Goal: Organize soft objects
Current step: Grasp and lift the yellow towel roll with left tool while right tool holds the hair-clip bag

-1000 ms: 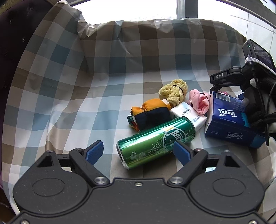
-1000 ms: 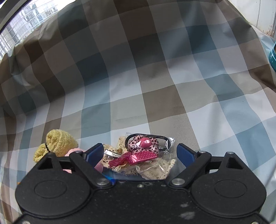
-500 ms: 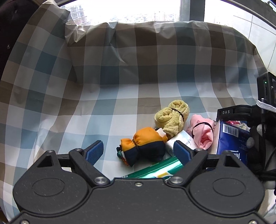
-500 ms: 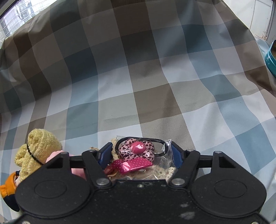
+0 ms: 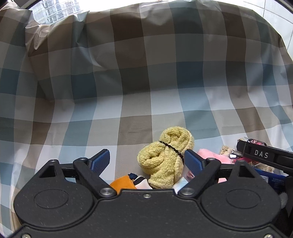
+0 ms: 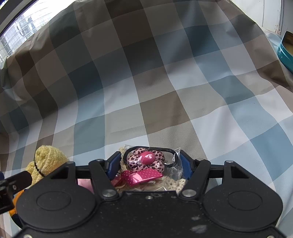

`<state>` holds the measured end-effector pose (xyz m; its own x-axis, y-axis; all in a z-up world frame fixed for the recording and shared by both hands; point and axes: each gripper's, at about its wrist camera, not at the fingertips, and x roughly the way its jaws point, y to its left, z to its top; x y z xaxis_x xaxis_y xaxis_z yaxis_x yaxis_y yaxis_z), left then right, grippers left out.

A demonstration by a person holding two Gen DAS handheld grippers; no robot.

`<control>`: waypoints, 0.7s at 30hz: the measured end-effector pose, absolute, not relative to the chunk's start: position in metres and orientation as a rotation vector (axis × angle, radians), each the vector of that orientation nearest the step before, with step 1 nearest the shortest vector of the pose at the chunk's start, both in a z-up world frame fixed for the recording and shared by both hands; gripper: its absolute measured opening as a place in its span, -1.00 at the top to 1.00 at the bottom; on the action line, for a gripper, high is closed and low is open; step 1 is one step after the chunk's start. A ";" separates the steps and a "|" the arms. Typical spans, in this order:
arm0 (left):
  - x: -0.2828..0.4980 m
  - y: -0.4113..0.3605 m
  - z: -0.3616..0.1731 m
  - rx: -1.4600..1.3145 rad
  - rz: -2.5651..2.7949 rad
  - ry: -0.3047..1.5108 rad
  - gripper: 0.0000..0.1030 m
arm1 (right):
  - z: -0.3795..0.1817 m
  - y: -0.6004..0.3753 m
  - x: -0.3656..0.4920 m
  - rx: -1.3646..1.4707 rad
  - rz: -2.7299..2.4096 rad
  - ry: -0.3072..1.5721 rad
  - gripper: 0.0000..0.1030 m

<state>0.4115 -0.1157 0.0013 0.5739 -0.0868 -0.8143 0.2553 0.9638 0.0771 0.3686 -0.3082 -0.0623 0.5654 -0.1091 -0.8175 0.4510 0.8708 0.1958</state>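
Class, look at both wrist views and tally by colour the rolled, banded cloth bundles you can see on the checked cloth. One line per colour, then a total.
Yellow: 1, the yellow roll
Pink: 1, the pink roll
Orange and navy: 1, the orange roll, mostly hidden
Total: 3

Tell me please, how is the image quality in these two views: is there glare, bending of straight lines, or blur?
Left wrist view: the window strip at the top is overexposed, the checked cloth bows from fisheye distortion, the yellow towel roll is sharp. Right wrist view: glare at the top-left window, curved checks, and shiny reflections on the clear plastic bag; no motion blur.
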 end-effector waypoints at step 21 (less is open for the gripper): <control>0.443 -0.128 -0.038 0.149 -0.272 1.080 0.00 | -0.060 -0.309 0.365 0.423 -0.338 0.891 -0.28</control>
<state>0.4426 -0.1278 -0.0380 0.4428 -0.1459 -0.8847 0.2907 0.9567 -0.0123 0.3649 -0.3091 -0.0604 0.5854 -0.1079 -0.8035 0.4518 0.8664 0.2128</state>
